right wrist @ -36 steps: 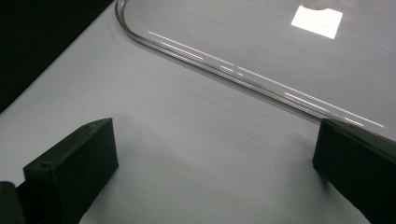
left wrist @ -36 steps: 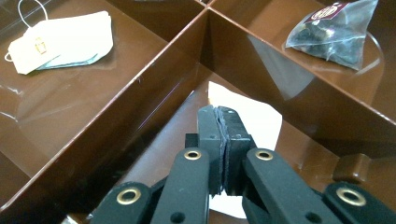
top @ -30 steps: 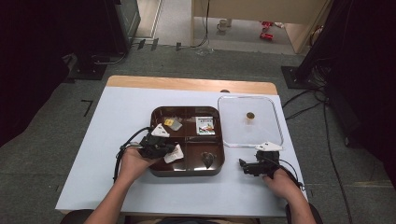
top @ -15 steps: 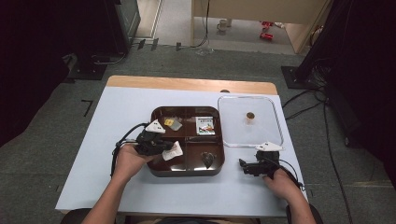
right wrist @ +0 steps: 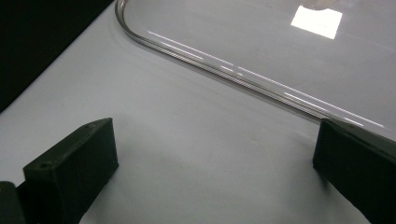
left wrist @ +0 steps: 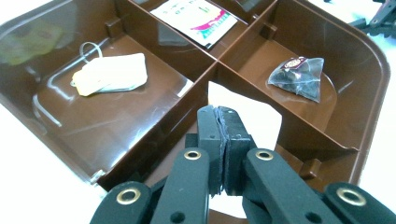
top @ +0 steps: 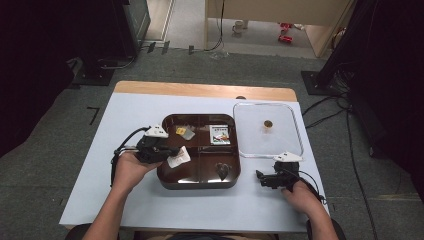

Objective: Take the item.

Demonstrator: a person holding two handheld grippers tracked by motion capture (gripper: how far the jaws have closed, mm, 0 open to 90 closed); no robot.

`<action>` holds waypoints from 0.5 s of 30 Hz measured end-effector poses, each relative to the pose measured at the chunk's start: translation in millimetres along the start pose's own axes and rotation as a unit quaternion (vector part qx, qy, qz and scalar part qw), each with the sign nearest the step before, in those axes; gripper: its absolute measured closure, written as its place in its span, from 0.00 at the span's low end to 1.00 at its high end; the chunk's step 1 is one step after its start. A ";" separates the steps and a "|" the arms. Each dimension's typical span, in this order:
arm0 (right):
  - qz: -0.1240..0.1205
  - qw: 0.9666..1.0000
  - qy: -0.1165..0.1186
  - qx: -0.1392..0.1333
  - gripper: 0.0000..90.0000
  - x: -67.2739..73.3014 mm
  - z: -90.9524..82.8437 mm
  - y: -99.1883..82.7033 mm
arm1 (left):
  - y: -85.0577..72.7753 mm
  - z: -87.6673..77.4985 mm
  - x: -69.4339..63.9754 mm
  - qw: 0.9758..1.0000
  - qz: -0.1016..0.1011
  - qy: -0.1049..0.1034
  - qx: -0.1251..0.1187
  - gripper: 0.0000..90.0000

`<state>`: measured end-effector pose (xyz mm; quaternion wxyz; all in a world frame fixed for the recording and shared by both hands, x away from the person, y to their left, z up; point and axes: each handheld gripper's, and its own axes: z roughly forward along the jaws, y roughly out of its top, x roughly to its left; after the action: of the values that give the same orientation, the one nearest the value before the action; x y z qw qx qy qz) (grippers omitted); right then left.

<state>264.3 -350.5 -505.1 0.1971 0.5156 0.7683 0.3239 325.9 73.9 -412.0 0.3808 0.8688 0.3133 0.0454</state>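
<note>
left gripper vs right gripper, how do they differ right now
The left gripper has its jaws shut on a white paper packet; the right gripper has its jaws wide apart with nothing between them. In the high view the left gripper is held over the near-left compartment of the brown tray, while the right gripper sits low on the white table by the clear lid. Both are black and hand-held.
</note>
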 end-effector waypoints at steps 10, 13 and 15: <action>0.000 1.000 0.000 0.000 0.00 0.0 0.0 0.0 | -4.4 -26.2 13.1 1.000 -0.019 0.020 -0.015 1.00; 0.000 1.000 0.000 0.000 0.00 0.0 0.0 0.0 | -6.1 -33.1 16.4 0.999 -0.023 0.023 -0.017 1.00; 0.000 1.000 0.000 0.000 0.00 0.0 0.0 0.0 | -8.1 -37.7 18.8 0.999 -0.024 0.027 -0.018 1.00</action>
<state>264.3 -350.5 -505.1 0.1970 0.5157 0.7685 0.3237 324.9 112.8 -394.0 0.3888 0.8523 0.3438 0.0652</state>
